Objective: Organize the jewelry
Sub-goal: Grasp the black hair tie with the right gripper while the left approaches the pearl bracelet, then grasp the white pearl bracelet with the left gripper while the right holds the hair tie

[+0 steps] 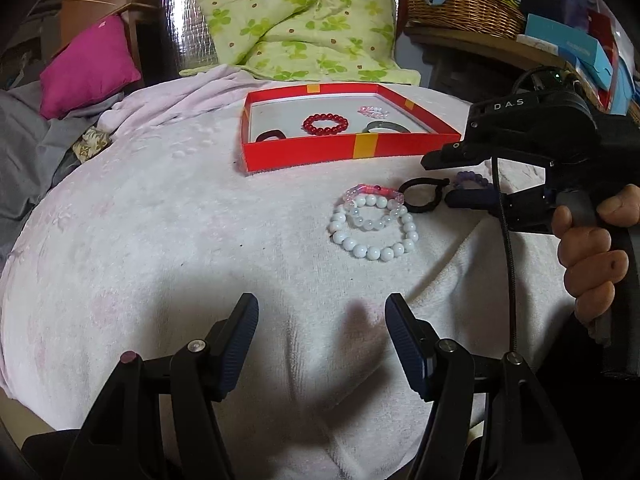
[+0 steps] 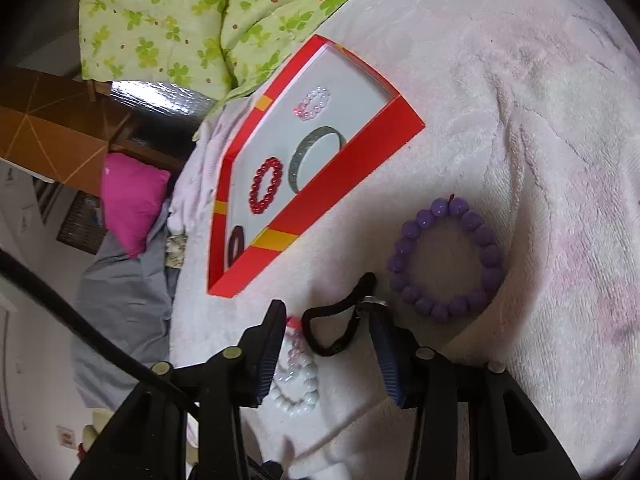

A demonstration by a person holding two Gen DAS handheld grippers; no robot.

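Observation:
A red box lid (image 1: 348, 151) (image 2: 320, 200) lies on the white blanket and holds a red bead bracelet (image 1: 325, 124) (image 2: 265, 190), a grey bangle (image 1: 386, 127) (image 2: 310, 152), a pale pink bead bracelet (image 1: 373, 111) (image 2: 314, 102) and a dark ring (image 1: 271, 135) (image 2: 236, 245). In front of it lie a white bead bracelet (image 1: 374, 229) (image 2: 298, 388), a clear-pink one (image 1: 374, 194), a black cord bracelet (image 1: 423, 195) (image 2: 338, 320) and a purple bead bracelet (image 2: 446, 258) (image 1: 472, 179). My right gripper (image 2: 328, 318) (image 1: 440, 180) is open around the black cord bracelet. My left gripper (image 1: 322, 312) is open and empty, near the blanket's front.
A green leaf-print quilt (image 1: 296, 16) (image 2: 192, 12) lies behind the lid. A magenta pillow (image 1: 90, 66) (image 2: 132, 200) and grey cloth (image 1: 24, 148) are at the left. A wicker basket (image 1: 460, 4) and blue boxes (image 1: 576, 48) stand at the back right.

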